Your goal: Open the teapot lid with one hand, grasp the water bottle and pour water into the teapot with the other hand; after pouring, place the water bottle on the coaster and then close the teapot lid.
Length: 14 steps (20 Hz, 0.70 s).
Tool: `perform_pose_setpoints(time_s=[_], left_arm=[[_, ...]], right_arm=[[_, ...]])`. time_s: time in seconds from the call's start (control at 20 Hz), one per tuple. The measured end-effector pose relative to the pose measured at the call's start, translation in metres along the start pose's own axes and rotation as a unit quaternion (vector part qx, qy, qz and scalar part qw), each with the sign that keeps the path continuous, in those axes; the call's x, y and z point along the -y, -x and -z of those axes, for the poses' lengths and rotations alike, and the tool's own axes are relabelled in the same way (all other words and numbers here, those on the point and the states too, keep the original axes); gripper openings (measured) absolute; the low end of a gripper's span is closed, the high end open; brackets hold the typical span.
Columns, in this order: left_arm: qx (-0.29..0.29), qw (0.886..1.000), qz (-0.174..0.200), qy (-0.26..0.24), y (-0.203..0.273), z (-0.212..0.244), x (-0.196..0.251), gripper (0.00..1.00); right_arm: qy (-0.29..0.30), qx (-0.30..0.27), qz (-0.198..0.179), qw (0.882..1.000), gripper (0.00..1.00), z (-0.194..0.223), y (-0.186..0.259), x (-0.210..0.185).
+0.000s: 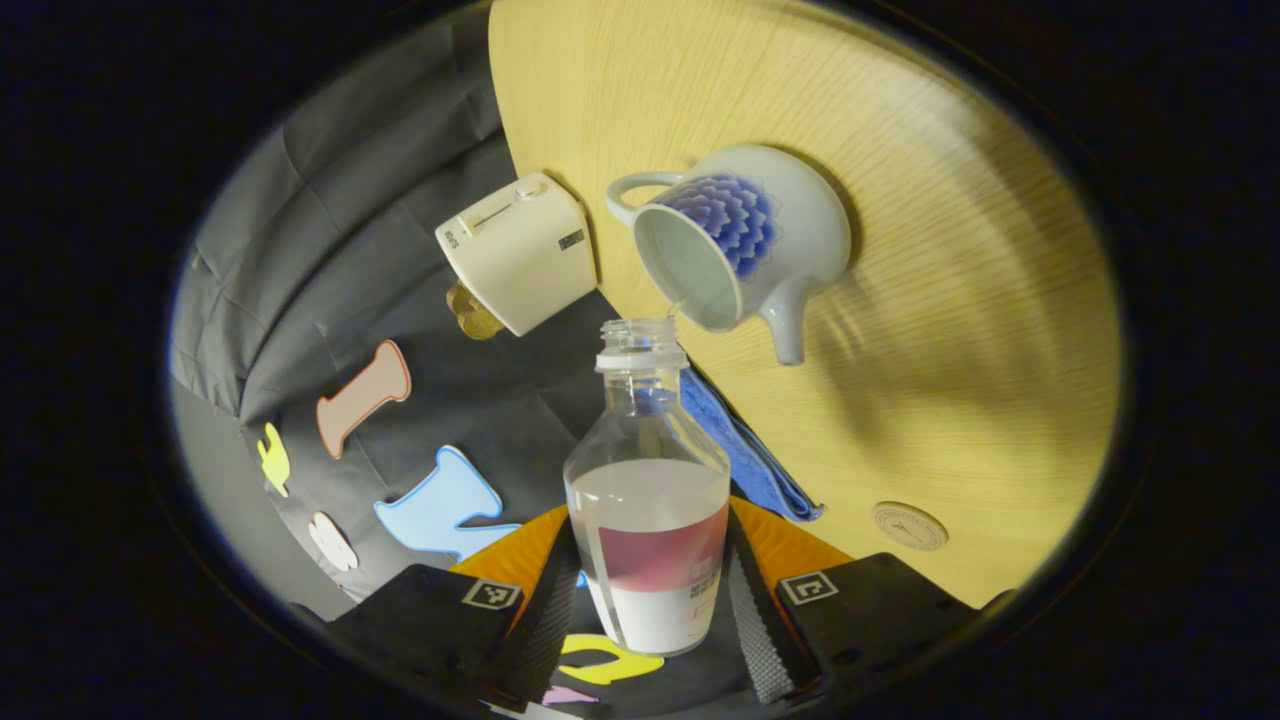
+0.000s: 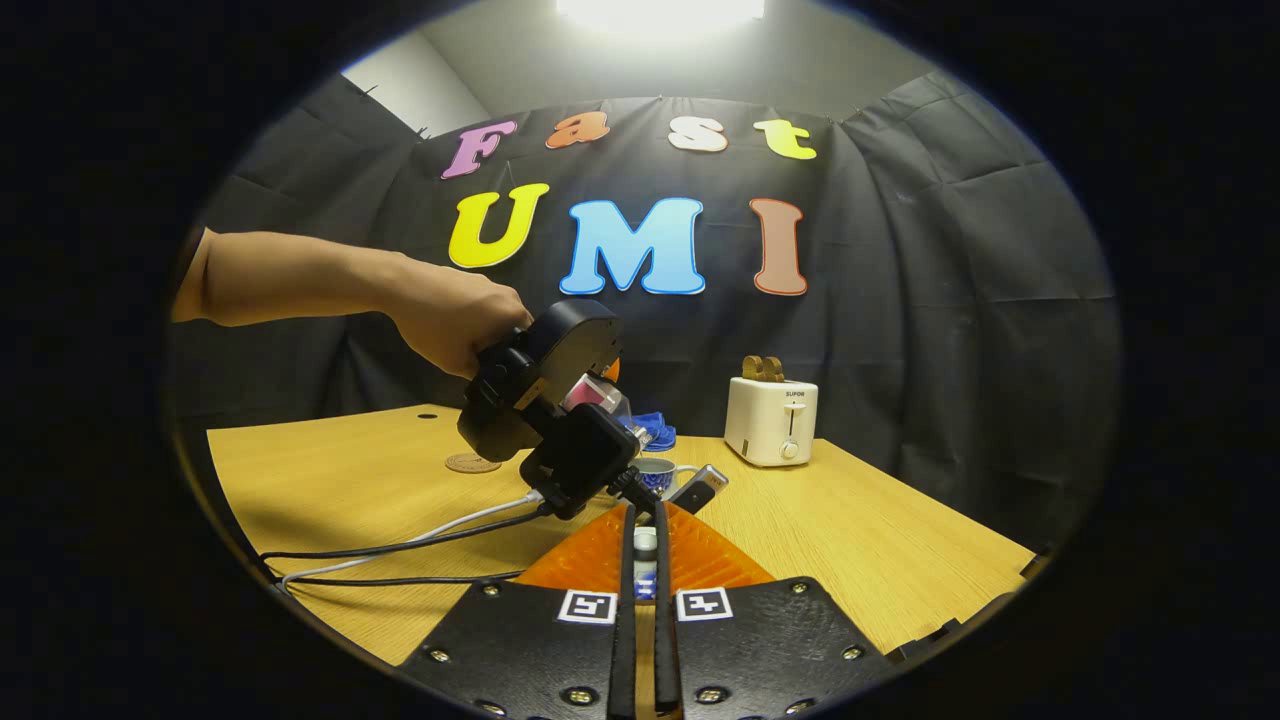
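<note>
Left tongs (image 1: pixel 650 610): clamped on the water bottle (image 1: pixel 648 520), one finger on each side of its lower body, over the label.
Water bottle: uncapped, about half full, tipped so its mouth sits just at the rim of the teapot (image 1: pixel 735 250); a thin thread of water runs between the two.
Teapot: white with a blue flower pattern, lid off, opening bare; it stands on the wooden surface (image 1: pixel 950 300), spout pointing away from the toaster (image 1: pixel 520 255).
Right tongs (image 2: pixel 641 560): drawn nearly together on a small white-and-blue piece, apparently the teapot lid (image 2: pixel 645 560); too little of it shows to be sure.
Coaster (image 1: pixel 908 525): round, flat on the surface, well apart from the teapot, nothing on it.
Blue cloth (image 1: pixel 745 450): folded, lying near the teapot, partly behind the bottle.
Toaster: cream, just beside the teapot on its handle side.
Hand (image 2: pixel 450 315): in the right gripper view, a bare forearm and hand hold the left tool tilted above the teapot; cables (image 2: pixel 400 545) trail from it across the surface.
</note>
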<state>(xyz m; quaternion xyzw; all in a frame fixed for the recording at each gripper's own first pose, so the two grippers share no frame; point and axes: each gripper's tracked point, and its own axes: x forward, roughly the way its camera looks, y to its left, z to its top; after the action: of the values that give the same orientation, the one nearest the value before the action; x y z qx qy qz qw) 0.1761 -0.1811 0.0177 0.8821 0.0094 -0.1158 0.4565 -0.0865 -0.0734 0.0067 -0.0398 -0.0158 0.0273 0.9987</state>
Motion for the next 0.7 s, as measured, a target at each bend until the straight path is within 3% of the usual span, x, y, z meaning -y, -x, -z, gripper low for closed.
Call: perform_pose_setpoints(time_s=[0.7], left_arm=[[0.014,1.0,-0.006,0.015,-0.0017,-0.0027,-0.0008,0.86]], right_arm=[[-0.002,-0.002,-0.001,1.0,0.07,0.0003,0.0006,-0.0014]])
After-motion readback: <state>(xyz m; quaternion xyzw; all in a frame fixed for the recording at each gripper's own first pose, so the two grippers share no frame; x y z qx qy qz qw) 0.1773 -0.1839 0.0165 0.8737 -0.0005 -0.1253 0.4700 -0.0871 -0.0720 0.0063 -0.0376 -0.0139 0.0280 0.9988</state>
